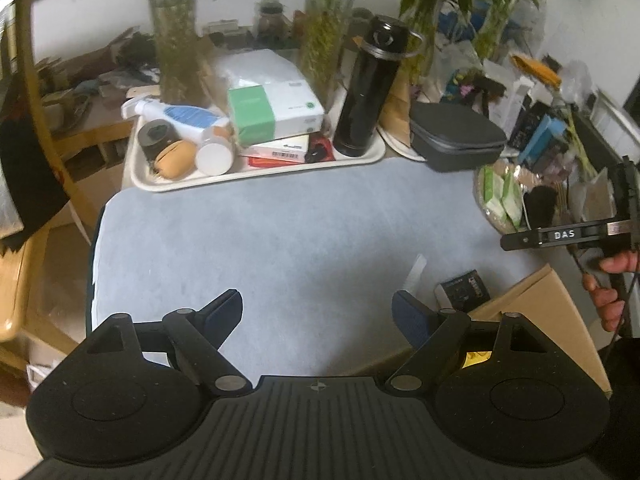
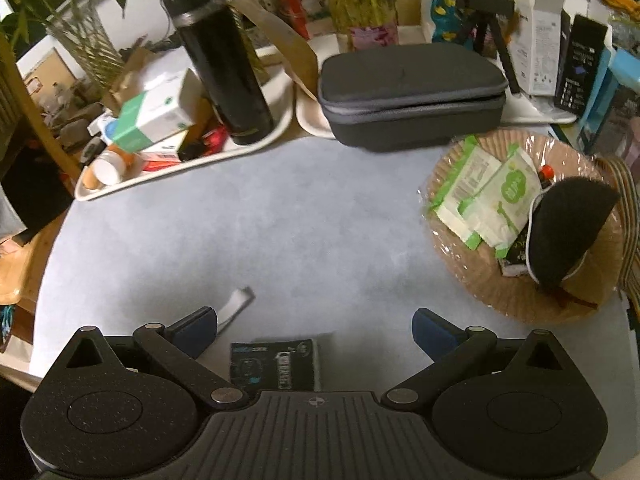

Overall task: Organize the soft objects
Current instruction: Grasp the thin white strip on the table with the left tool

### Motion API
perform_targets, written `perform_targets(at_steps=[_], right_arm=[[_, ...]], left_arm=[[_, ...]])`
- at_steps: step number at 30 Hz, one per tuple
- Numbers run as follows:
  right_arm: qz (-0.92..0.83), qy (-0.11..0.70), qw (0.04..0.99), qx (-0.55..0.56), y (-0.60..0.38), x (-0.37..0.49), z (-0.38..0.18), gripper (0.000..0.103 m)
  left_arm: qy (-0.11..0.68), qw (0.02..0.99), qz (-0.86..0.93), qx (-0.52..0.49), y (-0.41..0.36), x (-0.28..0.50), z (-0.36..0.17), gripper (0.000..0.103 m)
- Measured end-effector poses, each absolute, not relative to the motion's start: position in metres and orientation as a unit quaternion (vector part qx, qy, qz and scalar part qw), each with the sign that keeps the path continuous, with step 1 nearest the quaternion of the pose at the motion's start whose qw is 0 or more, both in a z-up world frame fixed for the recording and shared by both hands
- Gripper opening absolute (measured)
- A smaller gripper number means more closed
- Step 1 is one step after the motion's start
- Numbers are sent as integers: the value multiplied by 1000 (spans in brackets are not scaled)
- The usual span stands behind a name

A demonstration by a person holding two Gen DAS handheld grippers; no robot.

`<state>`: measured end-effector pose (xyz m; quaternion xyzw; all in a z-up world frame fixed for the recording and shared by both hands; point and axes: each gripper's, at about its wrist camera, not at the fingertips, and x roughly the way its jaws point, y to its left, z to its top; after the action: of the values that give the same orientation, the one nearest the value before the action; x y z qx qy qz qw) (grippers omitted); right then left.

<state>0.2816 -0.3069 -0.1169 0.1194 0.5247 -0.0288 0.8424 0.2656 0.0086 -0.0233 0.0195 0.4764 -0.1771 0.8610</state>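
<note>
Both grippers hover low over the pale blue-grey cloth (image 2: 280, 216) that covers the counter, and neither holds anything: the left gripper (image 1: 318, 312) has its blue-padded fingers spread wide over bare cloth, and the right gripper (image 2: 316, 326) is spread just as wide. Taking the cloth as the landmark, a small dark booklet (image 2: 276, 364) lies on its near edge between the right gripper's fingers, with a white paper strip (image 2: 236, 304) just beside the left finger. On the cloth's right side sits a woven basket (image 2: 516, 292) holding green-and-white wipe packets (image 2: 484, 196) and a soft black pouch (image 2: 568, 232) leaning against its rim. At the cloth's far edge rests a grey zip case (image 2: 412, 92), and to the far left a cream tray (image 1: 256, 172) carries a tall black flask (image 1: 368, 88), a green-and-white box (image 1: 276, 108) and bottles. Vases of green plants (image 1: 176, 40) stand behind the tray.
</note>
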Motion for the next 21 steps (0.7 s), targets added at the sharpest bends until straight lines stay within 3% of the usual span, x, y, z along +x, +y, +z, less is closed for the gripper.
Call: perform_targets(at_steps=[7,12,18,21], right_arm=[[-37,551,829,89,-303,285,-134,103],[-52,557,825,86,-306,284,-138,103],[-49,562,821,91,-310,285,-139,103],[-50,562,820,98,-313,284,-139,103]], left_arm=[[504,834,-211,78,-25,297,-28,82],[533,808,-228,102,-52,322,-42,73],[600,743,-277,108,-94,357,-72,71],[627,719,-274,123,-116,372,-93,63]])
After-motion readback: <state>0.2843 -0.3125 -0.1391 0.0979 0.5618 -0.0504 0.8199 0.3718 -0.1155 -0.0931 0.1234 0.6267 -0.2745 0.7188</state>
